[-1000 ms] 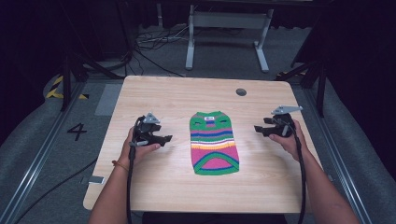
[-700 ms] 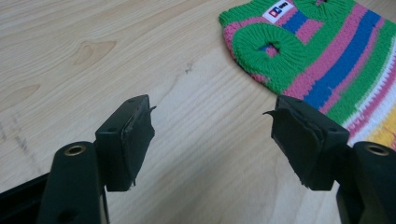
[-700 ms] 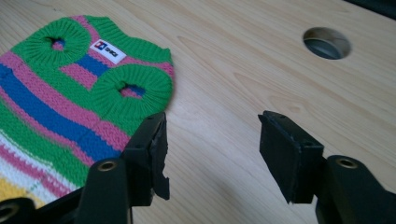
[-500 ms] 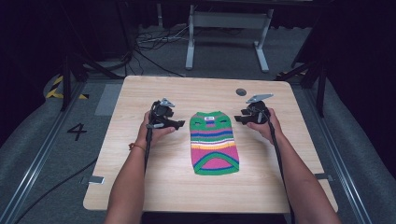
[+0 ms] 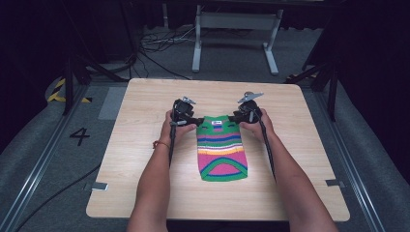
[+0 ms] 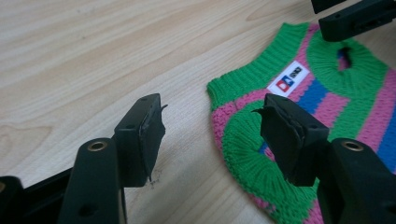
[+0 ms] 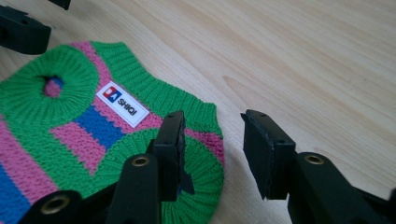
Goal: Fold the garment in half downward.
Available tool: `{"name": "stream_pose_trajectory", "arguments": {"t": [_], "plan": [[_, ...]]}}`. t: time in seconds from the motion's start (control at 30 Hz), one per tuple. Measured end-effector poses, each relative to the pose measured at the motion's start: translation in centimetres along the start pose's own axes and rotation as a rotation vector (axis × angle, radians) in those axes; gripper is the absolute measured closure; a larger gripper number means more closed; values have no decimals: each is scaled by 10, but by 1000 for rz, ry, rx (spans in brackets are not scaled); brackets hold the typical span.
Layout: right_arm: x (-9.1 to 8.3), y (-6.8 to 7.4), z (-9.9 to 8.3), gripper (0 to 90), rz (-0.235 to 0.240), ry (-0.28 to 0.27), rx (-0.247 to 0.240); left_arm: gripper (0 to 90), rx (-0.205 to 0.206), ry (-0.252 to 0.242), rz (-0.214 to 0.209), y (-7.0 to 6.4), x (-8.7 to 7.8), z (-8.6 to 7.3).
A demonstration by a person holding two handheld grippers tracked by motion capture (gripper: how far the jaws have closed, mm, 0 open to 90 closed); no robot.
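Left tongs [image 5: 197, 126] sit at the top-left corner of the striped knit sweater [image 5: 222, 148], jaws spread wide, one over bare wood, the other over the green armhole rib, nothing gripped; right tongs [image 5: 232, 119] sit at the top-right corner, jaws apart too, one jaw over the green-pink shoulder edge, the other over bare desk [image 5: 121, 159]; sweater lies flat mid-desk, neck end away from the person, green hem toward them; white label [image 7: 122, 104] near the collar; both forearms reach in from the near edge.
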State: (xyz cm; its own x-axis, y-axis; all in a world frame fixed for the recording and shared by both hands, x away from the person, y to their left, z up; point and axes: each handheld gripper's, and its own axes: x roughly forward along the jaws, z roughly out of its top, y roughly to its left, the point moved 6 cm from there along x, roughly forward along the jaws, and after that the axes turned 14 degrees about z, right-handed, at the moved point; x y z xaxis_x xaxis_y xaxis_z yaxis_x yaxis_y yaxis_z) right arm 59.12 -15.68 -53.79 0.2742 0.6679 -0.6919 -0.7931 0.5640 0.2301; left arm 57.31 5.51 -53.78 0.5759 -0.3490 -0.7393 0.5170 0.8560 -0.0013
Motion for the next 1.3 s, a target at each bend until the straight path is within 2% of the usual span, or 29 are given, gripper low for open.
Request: {"name": "stream_pose_trajectory", "arguments": {"t": [0.13,0.2,0.23,0.3,0.33,0.37,0.43,0.47,0.5,0.6,0.7,0.77,0.97,1.07,1.17,1.3], "plan": [[3,-6,3,596,-23,-20,43,395,-3,12,-4,-11,8,3],[6,-5,3,603,-21,-16,55,395,16,37,17,-15,14,1],[8,-5,1,610,-27,-6,58,394,5,32,26,-15,15,2],[8,-5,0,635,-14,-24,84,410,-16,22,7,-16,16,3],[8,-5,0,659,-12,-21,82,435,-19,19,2,-17,16,3],[8,-4,-1,724,-4,-14,71,454,-20,18,-2,-18,16,3],[7,0,-1,789,3,11,48,557,-19,15,-13,-19,17,3],[7,1,0,813,7,24,36,597,-32,11,-24,-19,17,4],[6,1,-1,829,6,30,32,638,-18,15,-38,-20,17,4],[5,2,-2,849,10,37,38,757,0,19,-45,-23,18,5],[4,5,-2,861,-8,26,57,790,22,12,-51,-27,19,6],[3,6,-2,866,-28,23,35,810,42,-6,-36,-27,18,7],[-9,7,-1,869,-1,-48,40,815,46,-103,-23,-32,8,19],[-22,8,1,869,6,-86,29,814,64,-134,-36,-39,0,24],[-34,13,4,869,4,-122,6,814,99,-196,-58,-45,-12,28],[-47,26,3,867,34,-147,-40,813,131,-218,-60,-48,-27,27]]}}
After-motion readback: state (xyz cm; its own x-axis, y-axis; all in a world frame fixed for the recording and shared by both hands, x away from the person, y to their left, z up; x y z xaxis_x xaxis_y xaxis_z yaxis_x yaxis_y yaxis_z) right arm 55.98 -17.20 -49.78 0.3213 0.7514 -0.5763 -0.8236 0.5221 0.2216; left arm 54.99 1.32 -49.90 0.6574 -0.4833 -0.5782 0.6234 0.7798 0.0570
